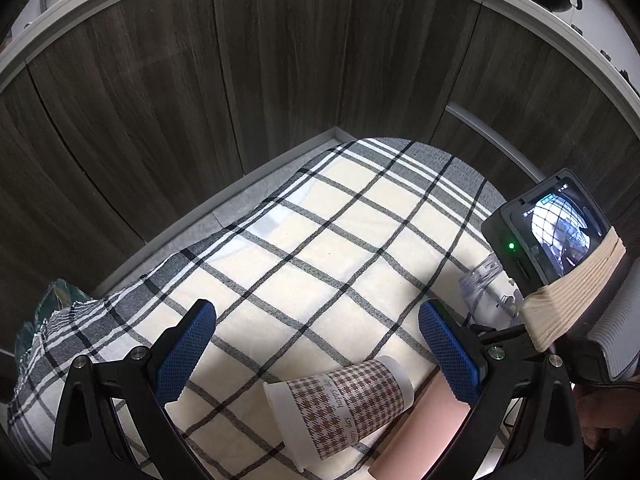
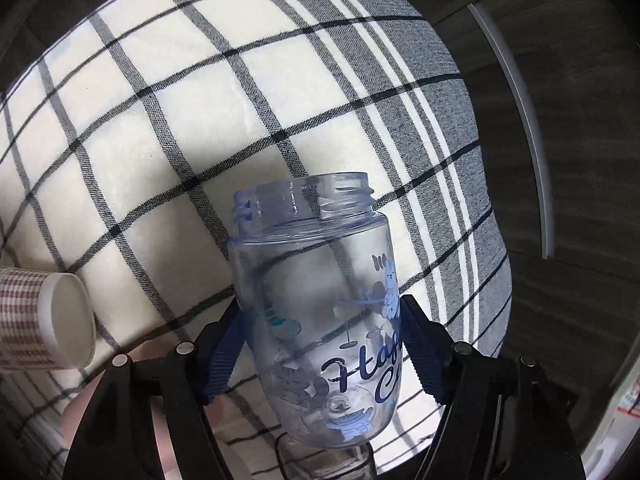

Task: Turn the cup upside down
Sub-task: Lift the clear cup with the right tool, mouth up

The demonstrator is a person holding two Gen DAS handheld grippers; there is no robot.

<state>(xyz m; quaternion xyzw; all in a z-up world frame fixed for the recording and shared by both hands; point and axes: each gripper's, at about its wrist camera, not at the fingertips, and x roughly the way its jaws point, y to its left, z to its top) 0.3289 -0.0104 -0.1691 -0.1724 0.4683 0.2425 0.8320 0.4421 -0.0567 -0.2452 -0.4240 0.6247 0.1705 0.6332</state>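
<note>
A clear plastic cup (image 2: pixel 320 300) with blue print and a threaded mouth is held between the blue pads of my right gripper (image 2: pixel 322 344). Its mouth points away from the camera, over the checked cloth (image 2: pixel 160 120). Part of it shows at the right of the left wrist view (image 1: pixel 486 292), under the right gripper's camera body (image 1: pixel 556 232). My left gripper (image 1: pixel 316 344) is open and empty above the cloth. A paper cup (image 1: pixel 340 404) with a brown houndstooth sleeve lies on its side below and between its fingers; it also shows in the right wrist view (image 2: pixel 44 320).
A pink cylinder (image 1: pixel 424 436) lies beside the paper cup. The checked cloth (image 1: pixel 320 220) covers the table. Dark wood cabinet fronts (image 1: pixel 200 80) stand behind it. A green object (image 1: pixel 52 300) shows at the cloth's left edge.
</note>
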